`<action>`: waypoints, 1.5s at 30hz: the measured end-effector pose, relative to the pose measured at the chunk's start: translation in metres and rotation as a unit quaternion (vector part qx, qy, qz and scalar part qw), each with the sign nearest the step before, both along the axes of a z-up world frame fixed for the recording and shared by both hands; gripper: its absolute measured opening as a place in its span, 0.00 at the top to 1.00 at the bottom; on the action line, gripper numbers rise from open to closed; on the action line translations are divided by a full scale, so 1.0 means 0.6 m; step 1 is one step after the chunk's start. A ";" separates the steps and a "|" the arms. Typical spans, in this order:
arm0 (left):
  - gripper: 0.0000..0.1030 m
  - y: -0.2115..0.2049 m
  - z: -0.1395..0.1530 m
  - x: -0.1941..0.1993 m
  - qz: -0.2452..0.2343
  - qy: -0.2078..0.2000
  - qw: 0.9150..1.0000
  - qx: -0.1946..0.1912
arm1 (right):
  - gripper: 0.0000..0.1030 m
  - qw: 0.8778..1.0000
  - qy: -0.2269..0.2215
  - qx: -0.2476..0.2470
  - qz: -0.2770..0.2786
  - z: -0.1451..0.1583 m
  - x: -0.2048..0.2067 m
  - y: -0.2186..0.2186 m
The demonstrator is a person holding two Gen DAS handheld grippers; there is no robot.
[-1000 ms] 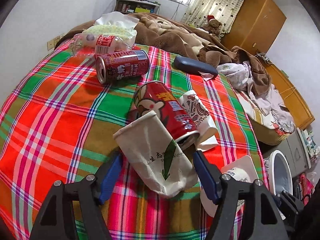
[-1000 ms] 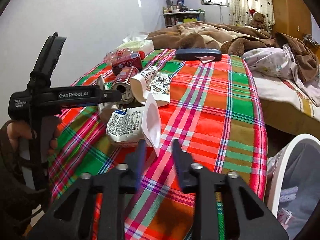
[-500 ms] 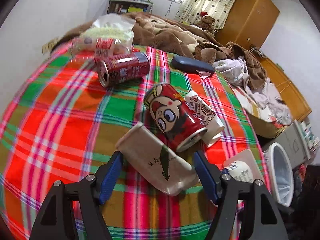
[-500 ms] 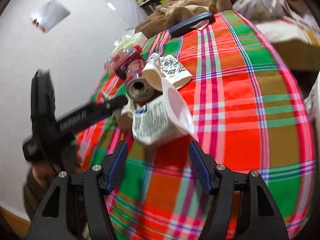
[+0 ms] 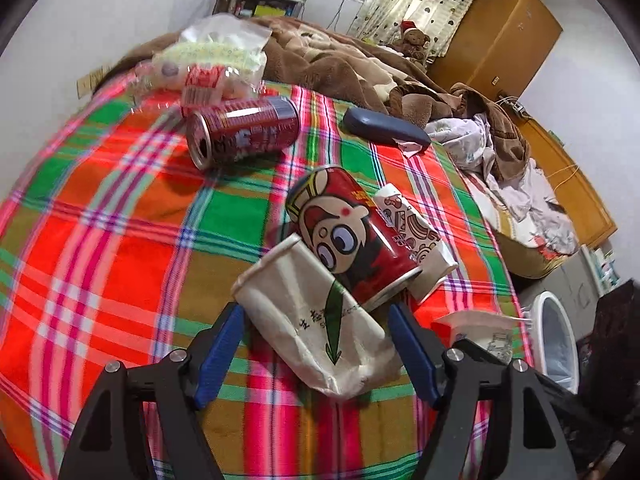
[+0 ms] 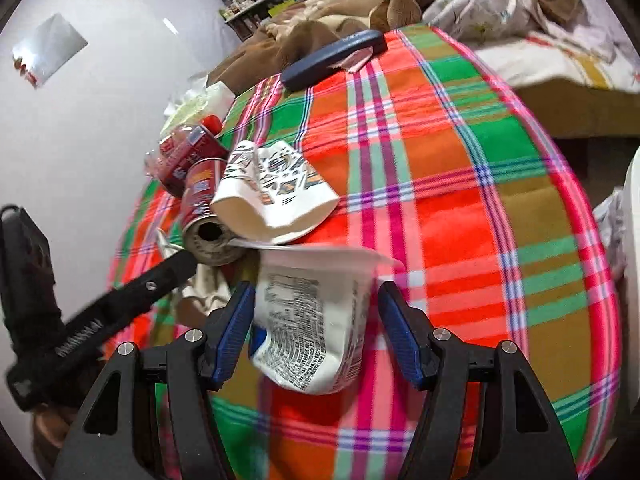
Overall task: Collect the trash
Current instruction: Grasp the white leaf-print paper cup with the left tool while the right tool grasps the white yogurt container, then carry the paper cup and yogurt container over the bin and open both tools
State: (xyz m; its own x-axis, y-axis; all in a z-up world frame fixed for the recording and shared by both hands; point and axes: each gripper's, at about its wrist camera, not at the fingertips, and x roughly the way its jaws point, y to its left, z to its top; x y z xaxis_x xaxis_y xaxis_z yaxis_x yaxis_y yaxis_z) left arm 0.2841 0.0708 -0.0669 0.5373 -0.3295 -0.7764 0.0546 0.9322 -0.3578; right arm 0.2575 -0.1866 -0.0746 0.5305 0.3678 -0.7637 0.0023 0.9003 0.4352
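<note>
On the plaid cloth point(image 5: 100, 220) a crushed beige paper cup point(image 5: 320, 320) with a green leaf lies between the blue pads of my left gripper point(image 5: 316, 354). Its jaws are opening slightly and do not press the cup. A red cartoon can point(image 5: 352, 240) leans on that cup, and a patterned paper cup point(image 5: 412, 236) lies beside the can. My right gripper point(image 6: 318, 332) straddles a white yogurt cup point(image 6: 312, 320). Its jaws are closing, with a gap still showing at the right pad. One finger of the left gripper point(image 6: 160, 280) reaches in from the left.
A dark red can point(image 5: 244, 132), a plastic bottle point(image 5: 200, 84) and a clear bag point(image 5: 224, 48) lie at the far side, with a blue case point(image 5: 384, 128) to their right. A white bin point(image 5: 556, 340) stands on the floor past the table's right edge. A bed with blankets is behind.
My right gripper rolled, opened wider and moved forward until the yogurt cup sat between its jaws. In the left view the beige cup settled lower and the cartoon can rolled a little.
</note>
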 end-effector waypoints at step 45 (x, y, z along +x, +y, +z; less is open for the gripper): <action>0.47 -0.147 0.120 -0.191 -0.060 -0.128 0.987 0.078 | 0.49 0.989 -0.134 -0.061 -0.032 0.092 -0.156 -0.124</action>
